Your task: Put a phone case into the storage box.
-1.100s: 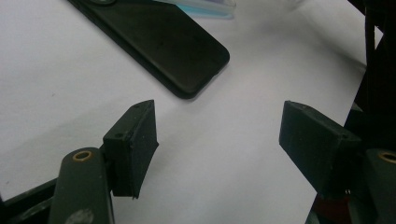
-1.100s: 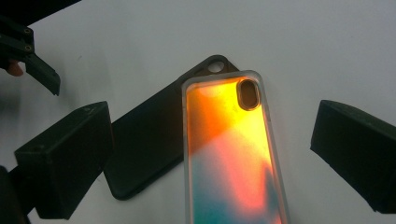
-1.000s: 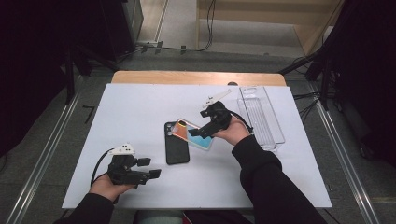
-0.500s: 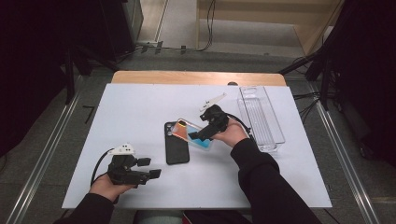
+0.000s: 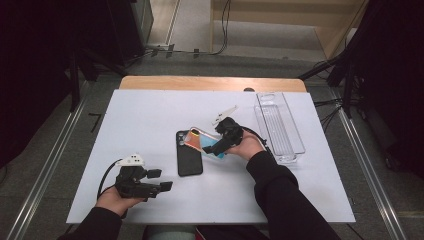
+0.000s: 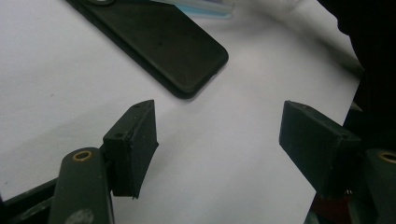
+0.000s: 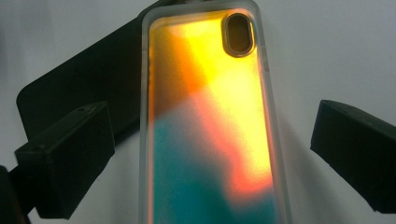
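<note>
Right gripper view: wide-open right hand-held gripper [image 7: 205,154] straddles the iridescent phone case [image 7: 210,121]; close squarely on its long edges, clear of the black phone [image 7: 79,84].

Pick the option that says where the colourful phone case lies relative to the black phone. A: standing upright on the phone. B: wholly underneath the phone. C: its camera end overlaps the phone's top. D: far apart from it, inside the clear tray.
C: in the right gripper view the colourful phone case lies with its camera end over the top of the black phone, between the open jaws of the right gripper.
</note>
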Motion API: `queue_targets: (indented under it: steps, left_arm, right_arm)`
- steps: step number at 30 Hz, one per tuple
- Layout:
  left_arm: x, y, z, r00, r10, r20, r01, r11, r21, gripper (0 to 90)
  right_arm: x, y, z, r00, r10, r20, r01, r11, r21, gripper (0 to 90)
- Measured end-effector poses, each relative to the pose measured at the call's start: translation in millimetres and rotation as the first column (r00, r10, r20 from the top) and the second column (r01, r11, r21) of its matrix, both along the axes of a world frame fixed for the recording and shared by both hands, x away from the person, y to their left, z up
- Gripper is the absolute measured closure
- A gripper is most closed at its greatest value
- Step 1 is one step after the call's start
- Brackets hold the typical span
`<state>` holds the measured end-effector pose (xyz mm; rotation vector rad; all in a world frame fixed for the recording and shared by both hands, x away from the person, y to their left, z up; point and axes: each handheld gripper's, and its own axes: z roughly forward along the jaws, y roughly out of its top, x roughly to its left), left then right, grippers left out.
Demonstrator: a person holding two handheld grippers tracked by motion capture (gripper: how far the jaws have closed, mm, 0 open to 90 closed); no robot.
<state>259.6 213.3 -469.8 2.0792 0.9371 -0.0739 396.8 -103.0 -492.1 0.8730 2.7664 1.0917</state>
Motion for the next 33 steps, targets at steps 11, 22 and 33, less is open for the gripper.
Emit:
queue_targets:
  steps: [11, 22, 33]
  left_arm:
    - [0.1, 0.3, -0.2, 1.0000, 0.002, -0.002, -0.002, 1.0000, -0.002, 28.1]
    - [0.0, 0.1, -0.3, 1.0000, 0.002, -0.001, -0.002, 1.0000, -0.003, 28.1]
    - [0.1, 0.5, -0.1, 1.0000, 0.004, -0.002, -0.004, 1.0000, -0.002, 28.1]
  right_arm:
    - [-2.1, 4.6, -10.4, 0.9996, 0.016, 0.024, -0.014, 0.998, -0.063, 7.8]
    - [-9.9, 6.5, -16.8, 0.9953, 0.030, 0.093, -0.021, 0.996, -0.090, 14.9]
    - [-8.9, 5.0, -12.0, 0.9985, 0.014, 0.053, -0.010, 0.997, -0.077, 15.1]
